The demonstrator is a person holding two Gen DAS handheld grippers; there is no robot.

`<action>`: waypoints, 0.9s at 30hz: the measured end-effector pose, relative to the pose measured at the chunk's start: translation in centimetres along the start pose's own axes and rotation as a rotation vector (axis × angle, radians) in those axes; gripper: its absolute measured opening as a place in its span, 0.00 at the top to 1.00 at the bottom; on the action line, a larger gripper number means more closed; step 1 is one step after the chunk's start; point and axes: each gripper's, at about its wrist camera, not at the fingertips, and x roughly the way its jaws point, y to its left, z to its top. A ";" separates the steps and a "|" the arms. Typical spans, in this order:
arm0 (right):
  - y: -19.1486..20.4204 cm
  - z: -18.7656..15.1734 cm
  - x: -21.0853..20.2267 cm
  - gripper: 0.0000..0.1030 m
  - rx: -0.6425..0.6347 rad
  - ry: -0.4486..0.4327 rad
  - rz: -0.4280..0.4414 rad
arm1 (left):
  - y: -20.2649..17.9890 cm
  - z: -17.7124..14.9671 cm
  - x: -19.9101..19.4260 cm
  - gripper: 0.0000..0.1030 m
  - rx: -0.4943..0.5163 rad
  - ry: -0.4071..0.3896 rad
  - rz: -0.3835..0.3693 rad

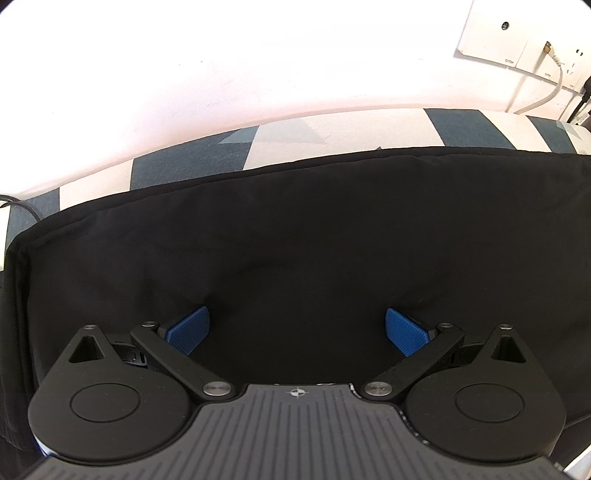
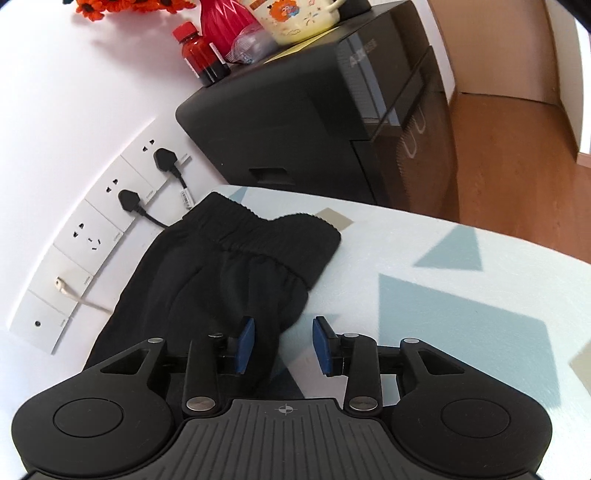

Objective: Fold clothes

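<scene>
A black garment point(image 1: 295, 229) lies flat across the patterned sheet point(image 1: 184, 162) and fills most of the left wrist view. My left gripper point(image 1: 297, 332) hovers over it, jaws wide open, blue pads point(image 1: 188, 334) apart with nothing gripped. In the right wrist view the same black trousers point(image 2: 221, 280) show their gathered elastic waistband point(image 2: 266, 236), which lies toward the wall. My right gripper point(image 2: 284, 345) is partly open at the near edge of the cloth. A fold of black fabric runs under and between the fingers, but the right pad point(image 2: 323, 345) stands off it.
The white sheet with blue-grey triangles point(image 2: 443, 295) extends to the right. A black cabinet point(image 2: 295, 122) stands beyond the bed with a red bottle point(image 2: 195, 51) and a mug point(image 2: 303, 18) on top. Wall sockets with plugs point(image 2: 129, 199) line the left. Wooden floor point(image 2: 498, 166) lies far right.
</scene>
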 end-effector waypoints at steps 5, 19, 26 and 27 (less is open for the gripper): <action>-0.4 -1.9 -1.3 0.68 -0.070 0.063 0.049 | 0.0 -0.3 0.0 0.00 0.000 -0.023 0.000; 3.7 -6.3 1.0 0.68 -0.008 0.278 0.190 | -0.1 -0.3 0.0 0.00 -0.004 -0.028 -0.001; 6.2 -7.3 2.5 0.95 -0.034 0.293 0.167 | -0.1 -0.3 0.0 0.00 -0.003 -0.032 -0.001; 6.2 -7.3 2.3 0.95 -0.040 0.279 0.161 | -0.1 -0.3 0.0 0.00 -0.002 -0.032 -0.001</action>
